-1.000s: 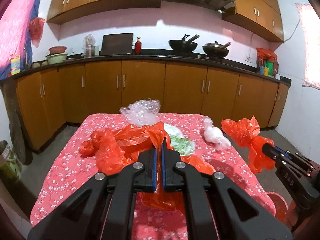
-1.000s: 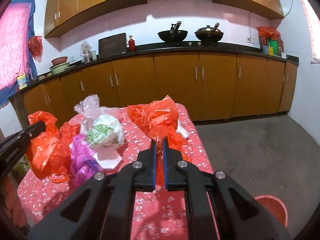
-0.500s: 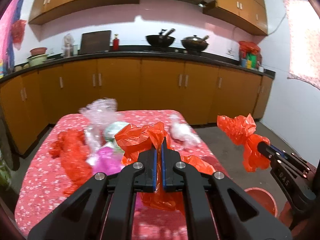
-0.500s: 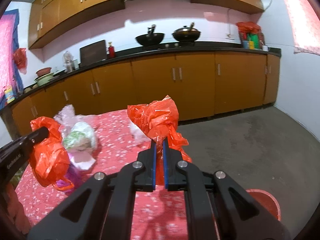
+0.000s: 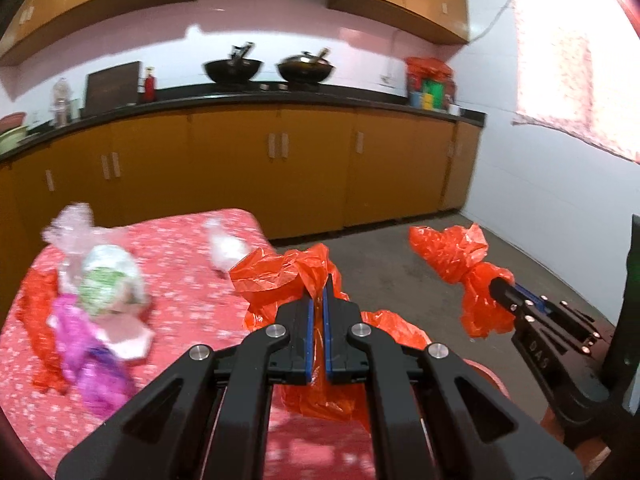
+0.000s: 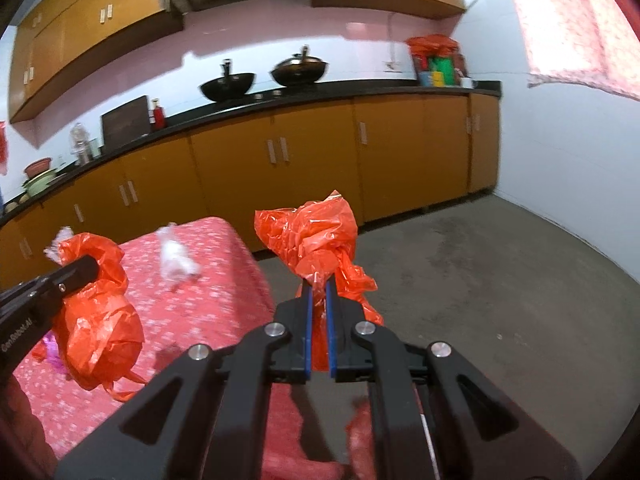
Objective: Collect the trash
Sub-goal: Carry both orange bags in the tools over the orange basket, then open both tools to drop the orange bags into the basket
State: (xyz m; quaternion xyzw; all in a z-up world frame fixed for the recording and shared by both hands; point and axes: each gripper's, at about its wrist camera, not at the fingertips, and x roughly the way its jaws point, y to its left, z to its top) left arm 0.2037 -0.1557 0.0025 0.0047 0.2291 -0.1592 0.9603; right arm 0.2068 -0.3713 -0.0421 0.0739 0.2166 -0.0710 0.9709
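My left gripper is shut on a crumpled orange plastic bag and holds it above the table's right edge; it also shows in the right wrist view. My right gripper is shut on a second knotted orange bag, held in the air past the table over the floor; this bag also shows in the left wrist view. On the red flowered table lie a white and green bag, a purple bag, a clear bag and a small white bag.
A red bin's rim shows on the floor below my right gripper. Orange cabinets under a black counter with two woks run along the back wall. Bare concrete floor spreads to the right, bounded by a white wall.
Both grippers have swung right with their orange bags. The table and its trash have slid to the left of both views, and more floor shows.
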